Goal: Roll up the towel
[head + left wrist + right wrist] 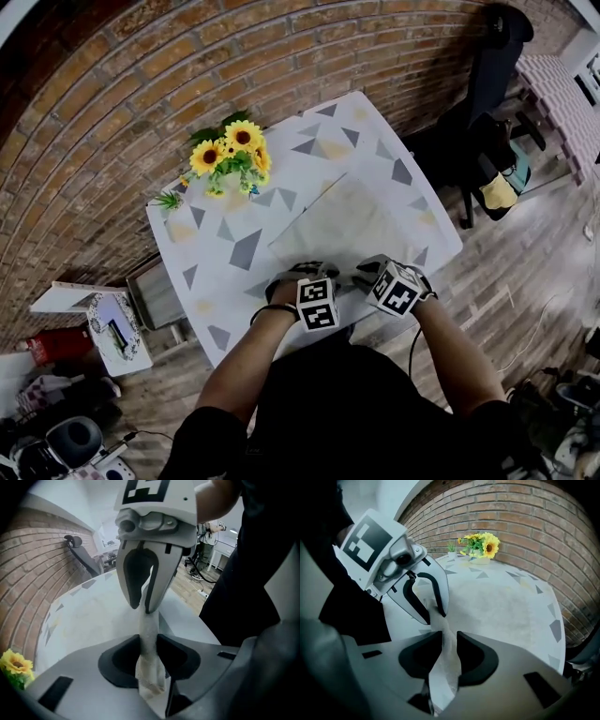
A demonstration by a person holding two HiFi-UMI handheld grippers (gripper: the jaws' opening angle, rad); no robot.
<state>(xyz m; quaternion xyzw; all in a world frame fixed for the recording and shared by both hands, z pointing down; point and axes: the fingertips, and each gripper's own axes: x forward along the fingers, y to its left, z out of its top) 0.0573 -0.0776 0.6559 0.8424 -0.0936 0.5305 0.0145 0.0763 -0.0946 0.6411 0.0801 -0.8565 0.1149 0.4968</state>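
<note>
A pale towel [345, 225] lies spread flat on the right half of the table [220, 281], which has a cloth with a triangle pattern. Both grippers stand side by side at the towel's near edge, pointing steeply down. My left gripper [314, 272] [149, 641] is shut on a raised, bunched fold of the towel [150, 672]. My right gripper [368, 273] [449, 641] is shut on the same fold of the towel [443, 677] close beside it. Each gripper view shows the other gripper just opposite, with the fold running between its fingers.
A pot of sunflowers [232, 155] and a tiny green plant [169, 200] stand at the table's far left by the brick wall. A black chair [489, 84] is beyond the table's right corner. Boxes and clutter lie on the floor at the left.
</note>
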